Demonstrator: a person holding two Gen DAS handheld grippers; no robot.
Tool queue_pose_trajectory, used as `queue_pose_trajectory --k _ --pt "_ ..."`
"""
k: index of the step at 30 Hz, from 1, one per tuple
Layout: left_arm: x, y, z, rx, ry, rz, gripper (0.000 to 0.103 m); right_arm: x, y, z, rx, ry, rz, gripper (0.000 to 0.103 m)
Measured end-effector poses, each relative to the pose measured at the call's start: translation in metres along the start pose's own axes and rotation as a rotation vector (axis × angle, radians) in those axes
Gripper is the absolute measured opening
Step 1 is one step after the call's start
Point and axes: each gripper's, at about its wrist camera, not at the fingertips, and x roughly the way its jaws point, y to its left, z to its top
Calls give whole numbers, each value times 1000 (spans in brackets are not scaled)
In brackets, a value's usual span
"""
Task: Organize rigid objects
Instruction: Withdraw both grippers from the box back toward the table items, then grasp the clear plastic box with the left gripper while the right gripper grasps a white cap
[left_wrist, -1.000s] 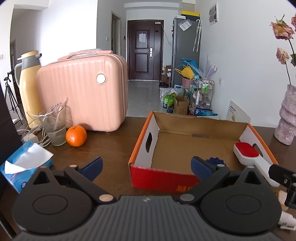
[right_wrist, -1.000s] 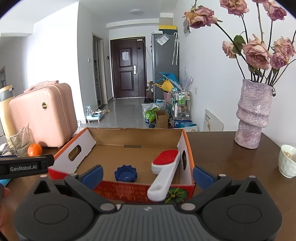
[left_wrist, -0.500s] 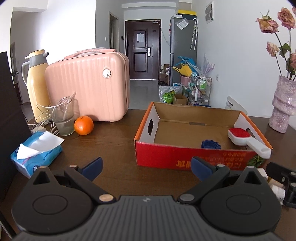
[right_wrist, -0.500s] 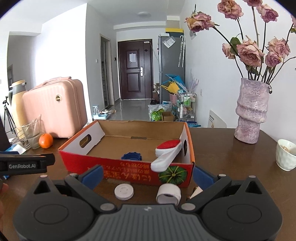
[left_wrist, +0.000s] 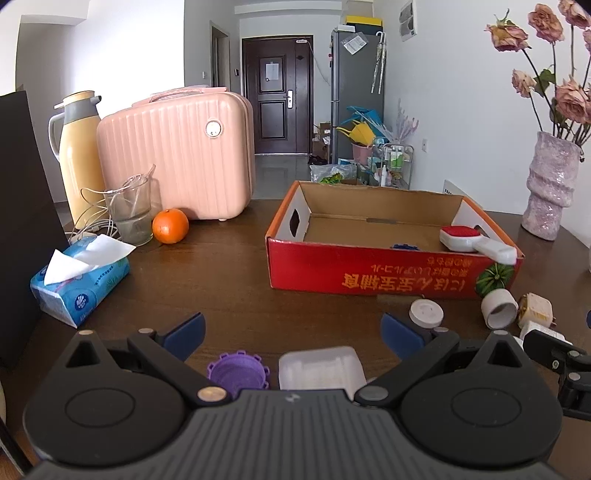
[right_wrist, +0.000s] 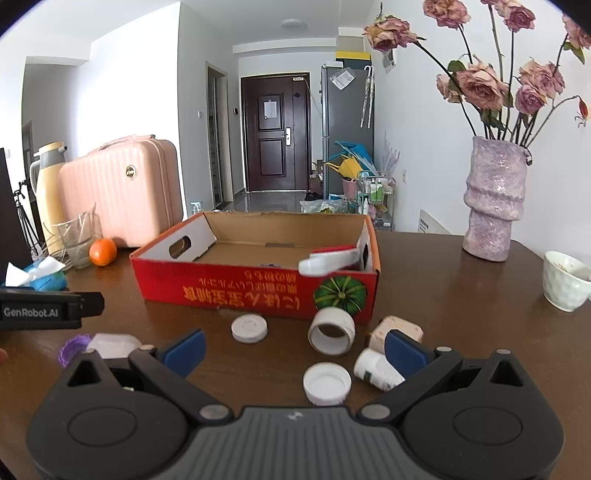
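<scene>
A red cardboard box (left_wrist: 373, 275) (right_wrist: 258, 291) stands on the dark table; a red-and-white brush (left_wrist: 476, 242) (right_wrist: 328, 260) rests on its right rim and a blue cap (left_wrist: 404, 246) lies inside. My left gripper (left_wrist: 291, 328) is open and empty over a purple cap (left_wrist: 238, 373) and a white block (left_wrist: 319, 367). My right gripper (right_wrist: 293, 347) is open and empty above a white lid (right_wrist: 327, 382), a white disc (right_wrist: 249, 328), a white ring (right_wrist: 331, 331), a small white bottle (right_wrist: 376, 373) and a beige piece (right_wrist: 397, 326).
A pink case (left_wrist: 177, 158), a yellow thermos (left_wrist: 79, 158), a glass (left_wrist: 131, 210), an orange (left_wrist: 170, 226) and a tissue pack (left_wrist: 79, 284) stand at the left. A purple vase with roses (right_wrist: 493, 199) and a white cup (right_wrist: 565, 280) stand at the right.
Both grippers have pulled back from the box toward the table's near edge. The loose caps and pieces in front of the box have come into view. Both stay open and empty.
</scene>
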Motion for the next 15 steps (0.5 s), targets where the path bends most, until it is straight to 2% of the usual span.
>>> queue_pose_trajectory --k 15 --pt "2 -4 -31 40 54 -17 103 -12 -6 -29 -20 25 4 103"
